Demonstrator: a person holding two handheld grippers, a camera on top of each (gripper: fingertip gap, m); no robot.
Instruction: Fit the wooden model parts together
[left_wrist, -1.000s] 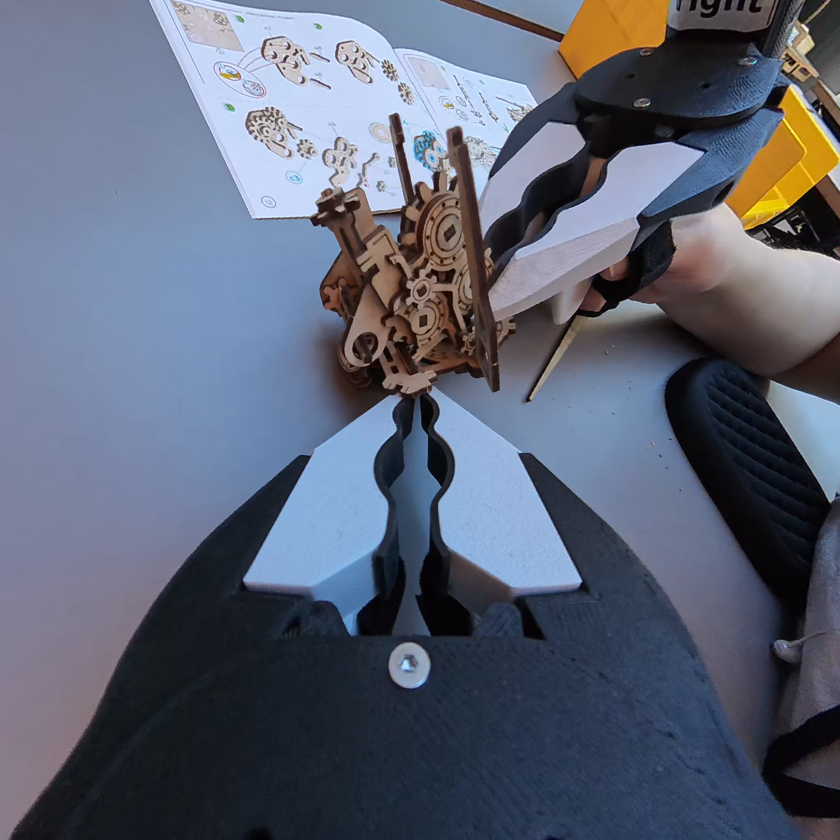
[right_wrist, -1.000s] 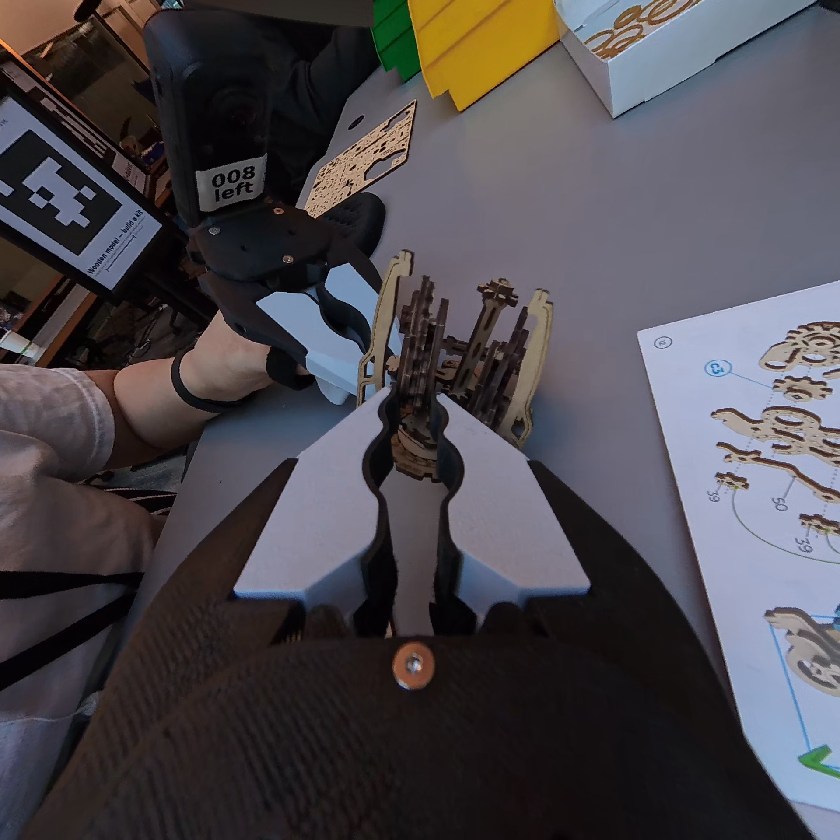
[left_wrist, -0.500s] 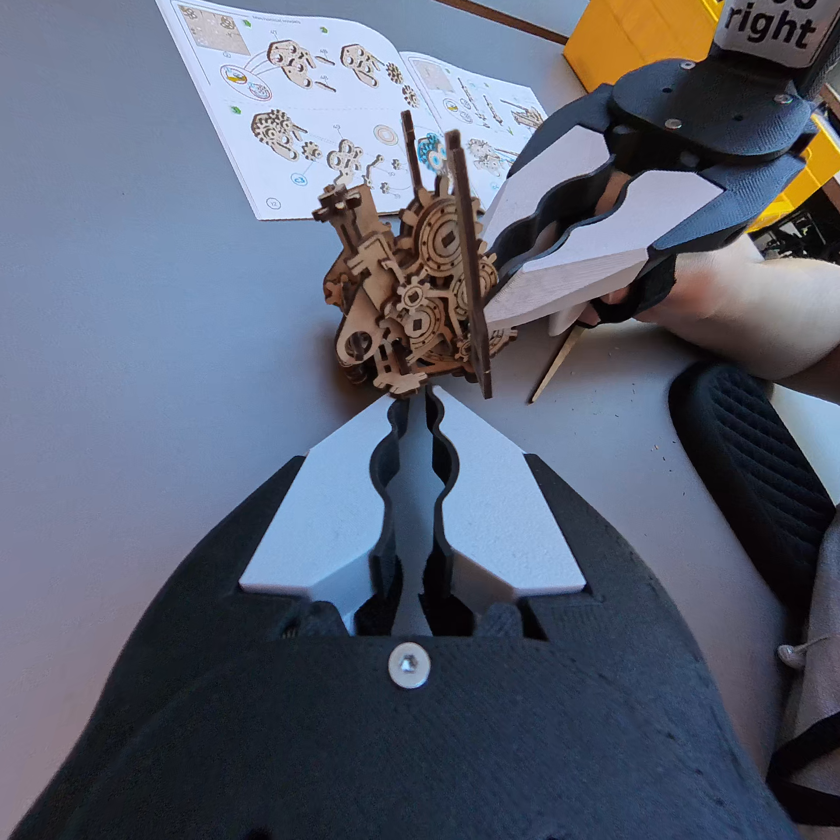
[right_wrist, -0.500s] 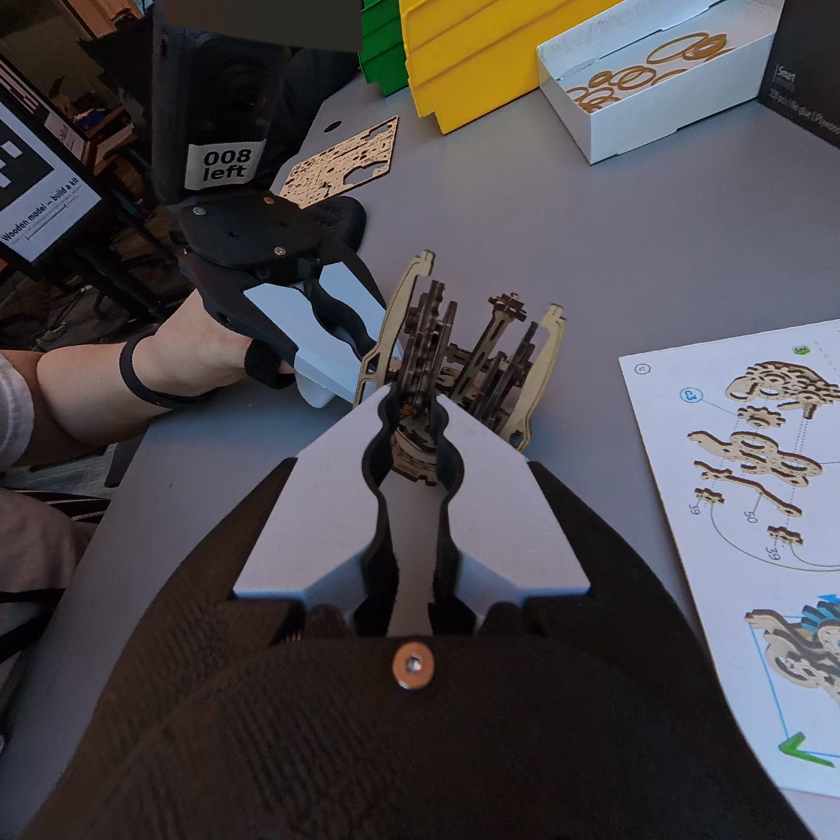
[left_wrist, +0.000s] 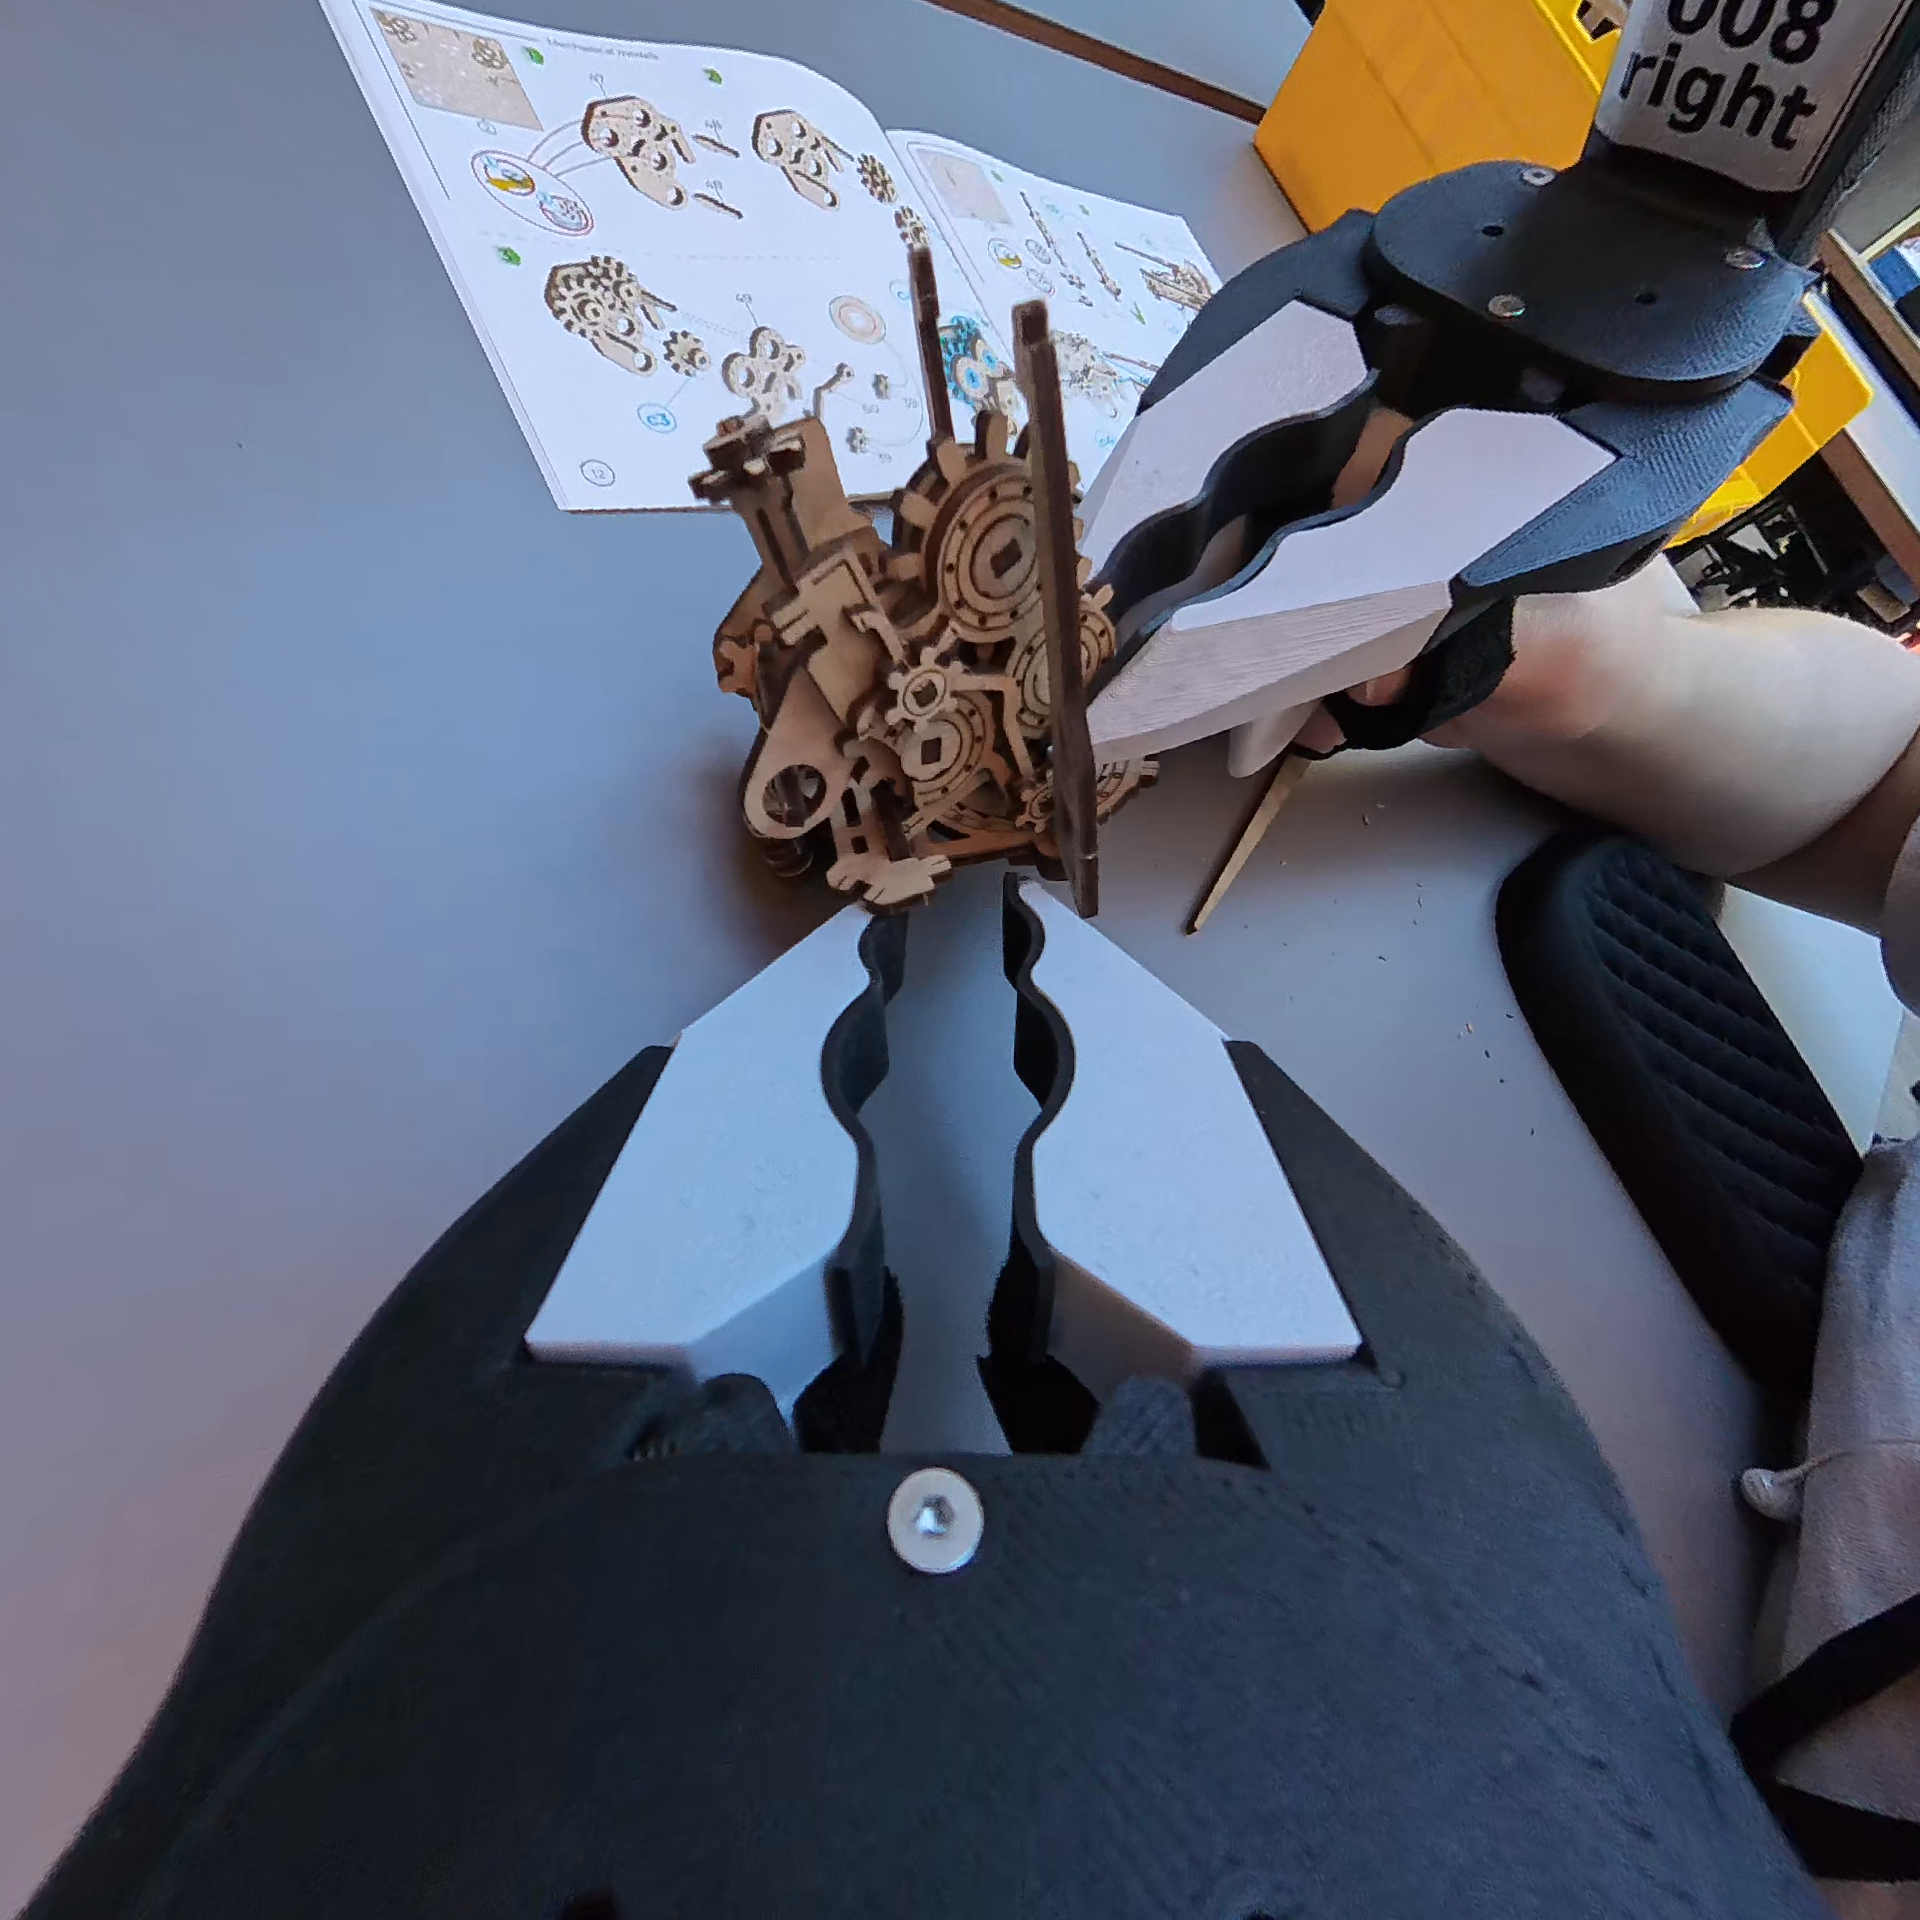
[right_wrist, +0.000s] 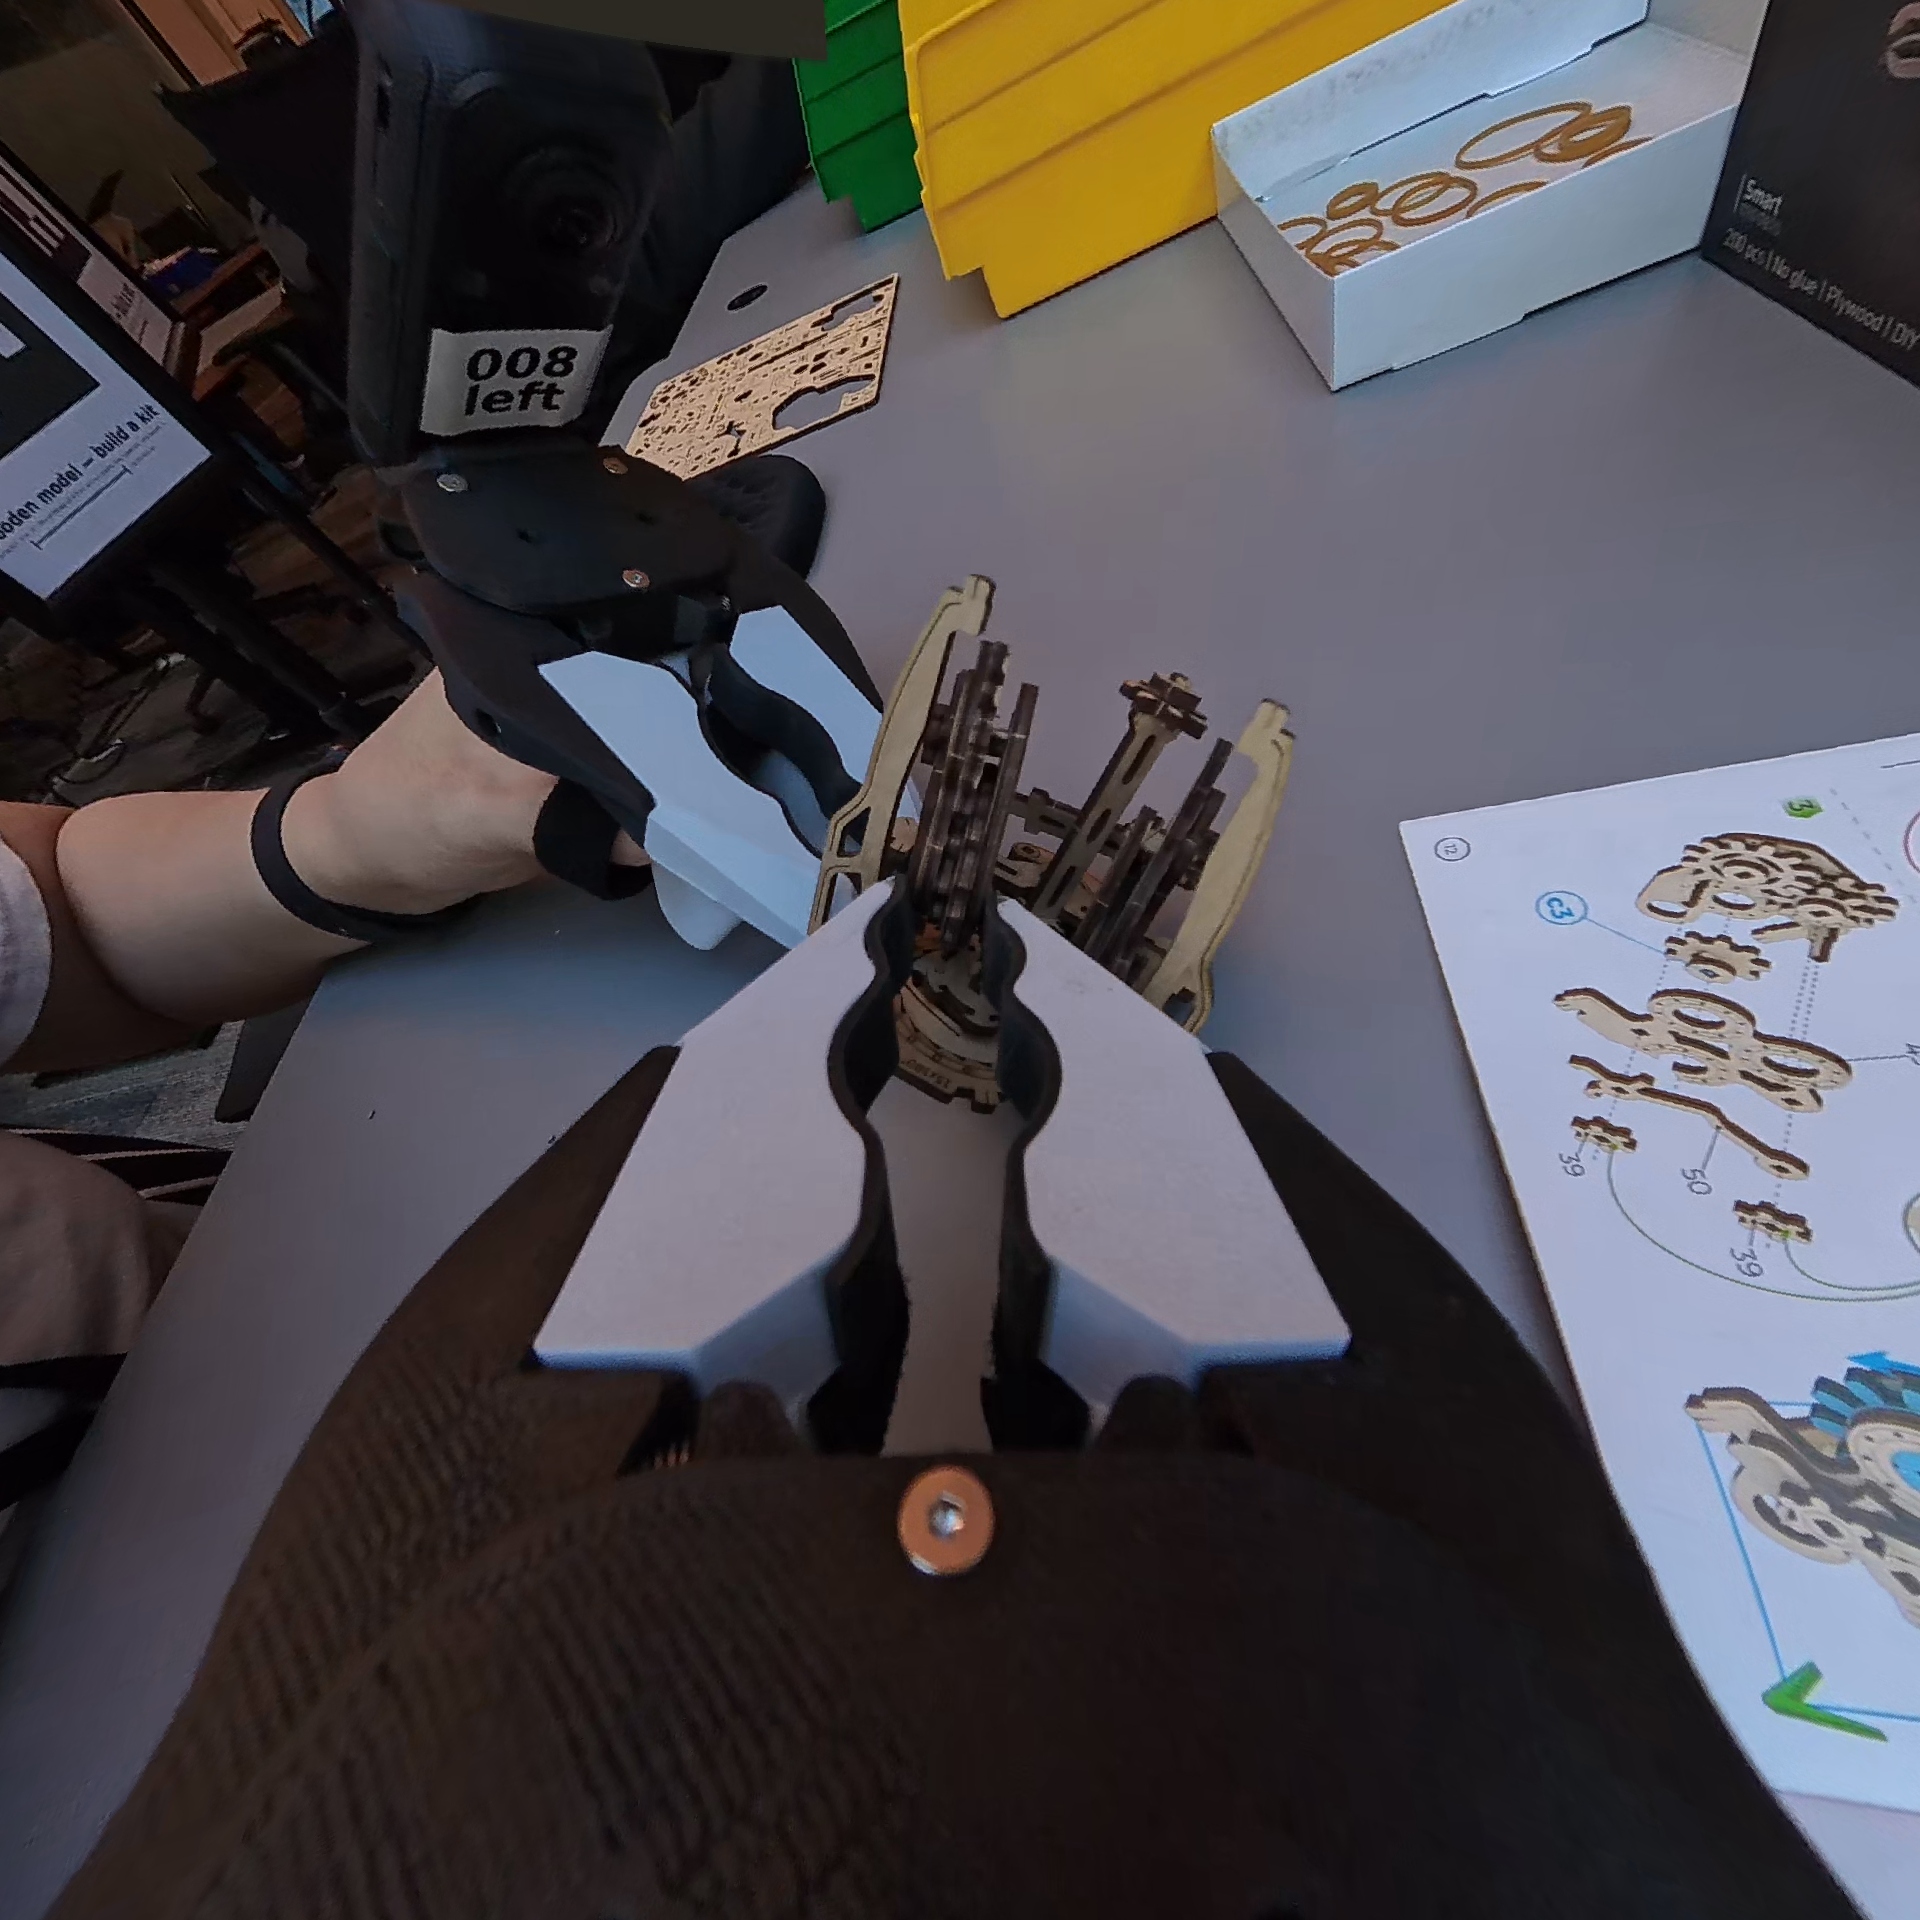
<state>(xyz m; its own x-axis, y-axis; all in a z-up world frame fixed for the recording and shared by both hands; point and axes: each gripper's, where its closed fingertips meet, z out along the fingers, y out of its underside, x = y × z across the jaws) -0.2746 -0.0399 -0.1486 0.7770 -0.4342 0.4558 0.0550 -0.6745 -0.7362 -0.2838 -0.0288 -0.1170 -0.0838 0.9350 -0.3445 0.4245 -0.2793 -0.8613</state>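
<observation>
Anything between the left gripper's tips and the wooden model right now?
Nothing. In the left wrist view only a short strip of bare grey table separates the open left gripper from the wooden model; its tips are just short of the model's base.

Left claw parted and empty, right claw clamped

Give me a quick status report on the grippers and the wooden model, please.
Left gripper open, just short of the wooden model. Right gripper shut on its gears. Nothing in the way.
</observation>
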